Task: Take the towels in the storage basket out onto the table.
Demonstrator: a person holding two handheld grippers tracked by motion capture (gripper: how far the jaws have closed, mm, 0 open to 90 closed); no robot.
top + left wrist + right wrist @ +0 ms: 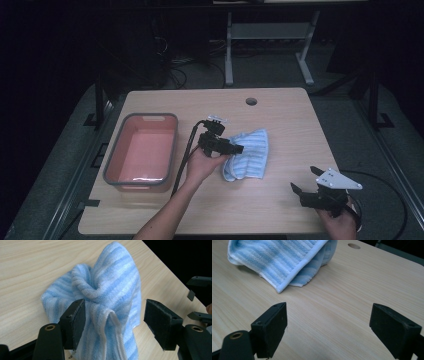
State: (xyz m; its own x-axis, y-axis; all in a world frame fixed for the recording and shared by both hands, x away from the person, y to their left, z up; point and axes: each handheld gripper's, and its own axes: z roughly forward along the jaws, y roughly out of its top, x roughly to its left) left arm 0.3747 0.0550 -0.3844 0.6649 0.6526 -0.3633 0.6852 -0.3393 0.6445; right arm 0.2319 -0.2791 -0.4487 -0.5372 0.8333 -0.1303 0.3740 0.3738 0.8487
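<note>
Fingers (pixel 75 325) spread, blue towel (pixel 110 290) bunched between.

One wooden bench (pixel 280 200) carries two things: one blue-and-white striped towel (pixel 248 154), bunched up, and one grey-rimmed tub (pixel 141 151) with a pink inside. Two black tools are in use, one left tool (pixel 239 149) and one right tool (pixel 295 189), each held by one hand. One round hole (pixel 251 101) sits near the bench's far edge
</note>
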